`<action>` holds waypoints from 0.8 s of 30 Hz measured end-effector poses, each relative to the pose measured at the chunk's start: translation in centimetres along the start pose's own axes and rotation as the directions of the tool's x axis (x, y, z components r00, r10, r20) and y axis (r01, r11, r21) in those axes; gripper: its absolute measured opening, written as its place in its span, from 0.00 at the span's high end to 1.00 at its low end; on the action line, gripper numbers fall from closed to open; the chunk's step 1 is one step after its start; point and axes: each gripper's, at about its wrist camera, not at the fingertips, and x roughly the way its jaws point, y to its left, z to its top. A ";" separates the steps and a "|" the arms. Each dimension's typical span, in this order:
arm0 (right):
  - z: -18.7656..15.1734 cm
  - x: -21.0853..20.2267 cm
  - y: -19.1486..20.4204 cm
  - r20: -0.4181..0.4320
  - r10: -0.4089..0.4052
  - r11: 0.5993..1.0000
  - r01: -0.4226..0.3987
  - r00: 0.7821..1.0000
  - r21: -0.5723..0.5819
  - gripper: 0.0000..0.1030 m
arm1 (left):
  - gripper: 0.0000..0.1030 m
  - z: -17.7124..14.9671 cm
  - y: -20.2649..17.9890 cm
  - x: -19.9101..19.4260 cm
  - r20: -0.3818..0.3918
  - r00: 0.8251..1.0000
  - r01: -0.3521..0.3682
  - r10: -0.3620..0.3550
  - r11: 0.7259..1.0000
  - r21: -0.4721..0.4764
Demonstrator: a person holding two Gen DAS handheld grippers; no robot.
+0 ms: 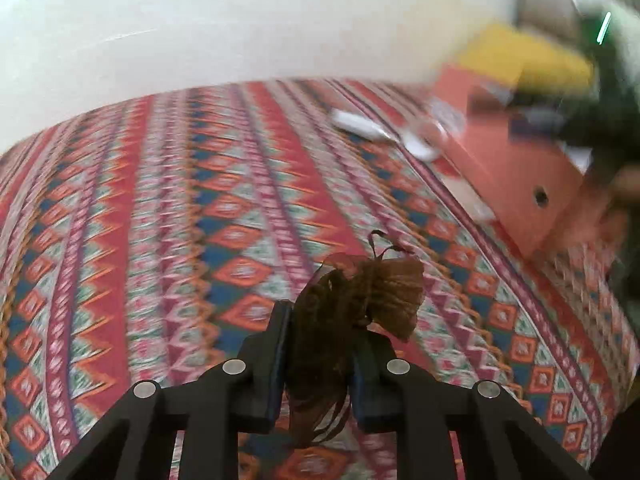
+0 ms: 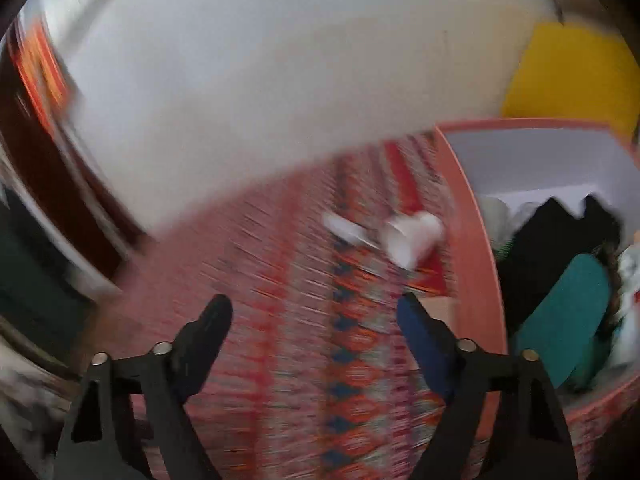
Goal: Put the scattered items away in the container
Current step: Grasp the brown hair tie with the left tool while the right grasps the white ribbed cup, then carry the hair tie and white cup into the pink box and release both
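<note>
**Brown gauzy piece is held, orange box waits on the right**

Brown and sheer, a small gauzy piece point(image 1: 356, 308), perhaps a hair accessory, sits pinched between the two pads of the left gripper point(image 1: 320, 344), whose jaws are nearly closed on it. It hangs clear of the patterned cloth point(image 1: 160, 220), so it seems to be on its way to the orange box point(image 1: 516, 184), which stands to the right in the left wrist view. The box is the container of the task, and it is well apart from the held piece.

The right gripper point(image 2: 316, 312) has its jaws wide apart and nothing is between them. It points down at the cloth, just beside the box wall point(image 2: 476, 248), probably to take one of the white things next.

Two white items point(image 2: 412, 236) lie on the cloth near the box; they are too blurred to name. Inside the box one teal item point(image 2: 568, 312) and one black item point(image 2: 548, 240) can be counted; other pale things are unclear.
</note>
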 end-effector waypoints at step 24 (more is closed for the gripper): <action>2.0 1.3 0.4 0.146 -0.108 0.994 0.105 0.983 0.025 0.96 | 0.78 2.1 3.9 -2.7 0.050 0.998 0.041 -0.038 0.997 -0.060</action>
